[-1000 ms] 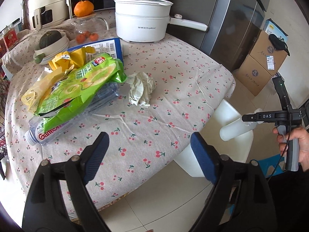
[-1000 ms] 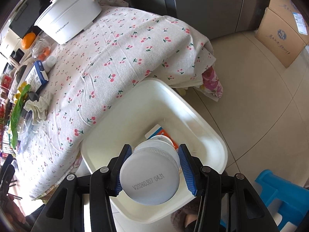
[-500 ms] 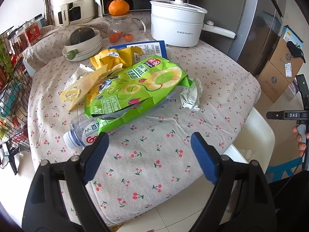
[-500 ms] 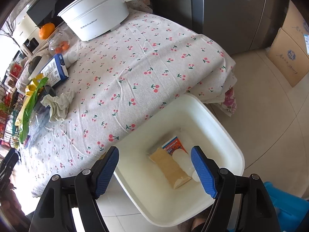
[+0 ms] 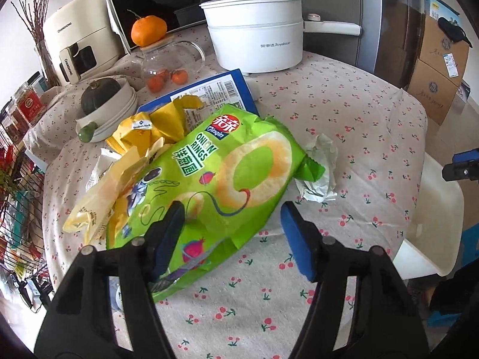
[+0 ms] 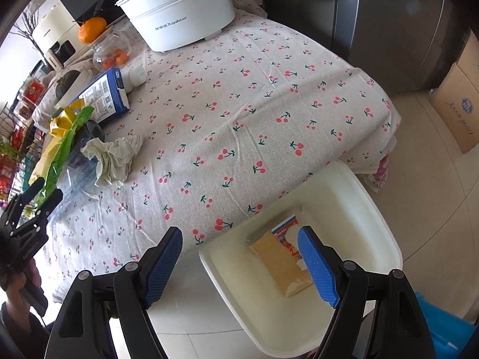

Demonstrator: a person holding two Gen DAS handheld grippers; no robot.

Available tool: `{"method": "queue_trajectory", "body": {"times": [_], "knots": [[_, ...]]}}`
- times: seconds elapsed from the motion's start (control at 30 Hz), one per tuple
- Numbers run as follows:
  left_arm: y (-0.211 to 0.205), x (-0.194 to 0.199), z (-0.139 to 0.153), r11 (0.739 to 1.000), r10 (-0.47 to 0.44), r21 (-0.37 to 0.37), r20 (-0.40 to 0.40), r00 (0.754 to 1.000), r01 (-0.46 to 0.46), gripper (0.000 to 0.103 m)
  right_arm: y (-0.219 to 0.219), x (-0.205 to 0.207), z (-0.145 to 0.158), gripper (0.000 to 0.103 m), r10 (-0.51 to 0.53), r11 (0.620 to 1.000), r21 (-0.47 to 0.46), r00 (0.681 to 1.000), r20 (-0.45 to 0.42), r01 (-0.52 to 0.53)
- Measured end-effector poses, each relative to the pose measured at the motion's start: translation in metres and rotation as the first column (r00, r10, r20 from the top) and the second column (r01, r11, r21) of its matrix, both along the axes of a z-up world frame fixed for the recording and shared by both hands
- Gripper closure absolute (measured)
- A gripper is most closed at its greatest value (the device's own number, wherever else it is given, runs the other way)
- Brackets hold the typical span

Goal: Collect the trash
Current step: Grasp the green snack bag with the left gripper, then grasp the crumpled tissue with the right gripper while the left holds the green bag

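The cherry-print table [image 5: 344, 113] bears a green snack bag [image 5: 227, 173] and a crumpled tissue [image 5: 318, 170].

White pot [image 5: 254, 39], orange [image 5: 148, 30], squash [image 5: 100, 94]

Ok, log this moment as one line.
left gripper: closing over green snack bag | right gripper: opening, empty, above white bin

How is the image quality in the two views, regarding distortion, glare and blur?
Left wrist view: strong fisheye bending with dark corners; bright window light at the left washes out the cream air fryer; the green onion-ring snack bag is sharp. Right wrist view: the same bending curves the cherry-print tablecloth edge; the upper left is overexposed; the white plastic bin looks slightly soft.
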State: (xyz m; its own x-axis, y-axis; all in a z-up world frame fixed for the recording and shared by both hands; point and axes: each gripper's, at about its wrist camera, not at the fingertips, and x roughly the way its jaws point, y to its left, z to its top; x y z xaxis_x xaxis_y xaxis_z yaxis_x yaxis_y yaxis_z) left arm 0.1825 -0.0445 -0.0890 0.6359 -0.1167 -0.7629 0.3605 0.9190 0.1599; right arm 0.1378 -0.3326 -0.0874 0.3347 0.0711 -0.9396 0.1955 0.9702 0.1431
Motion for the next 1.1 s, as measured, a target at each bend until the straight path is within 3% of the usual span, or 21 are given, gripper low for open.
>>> {"method": "queue_trajectory", "body": {"times": [0.2,0.4,0.63,0.9,1.1], "knots": [[0.003,0.001,0.012,0.998,0.042,-0.051,0.035,0.999,-0.04,0.088,0.012,0.003,0.003,0.022,0.032,0.999,-0.037,0.999,0.009,-0.032],[0.012,-0.016,0.039,0.993,0.048,-0.113,0.091,0.995,-0.037,0.093,0.028,0.009,0.006,0.022,0.067,0.997,-0.051,0.997,0.023,-0.066],[0.042,-0.045,0.081,0.957,0.078,-0.287,0.128,0.989,-0.038,0.094,0.059,0.023,0.008,0.02,0.097,0.995,-0.042,0.994,0.042,-0.095],[0.076,-0.071,0.093,0.909,0.116,-0.408,0.065,0.991,-0.08,0.094,0.105,0.044,0.002,0.02,0.15,0.988,-0.057,0.987,0.056,-0.147],[0.097,-0.071,0.085,0.872,0.144,-0.471,-0.012,0.99,-0.133,0.094,0.135,0.06,-0.006,0.02,0.186,0.98,-0.091,0.98,0.074,-0.179]]}}
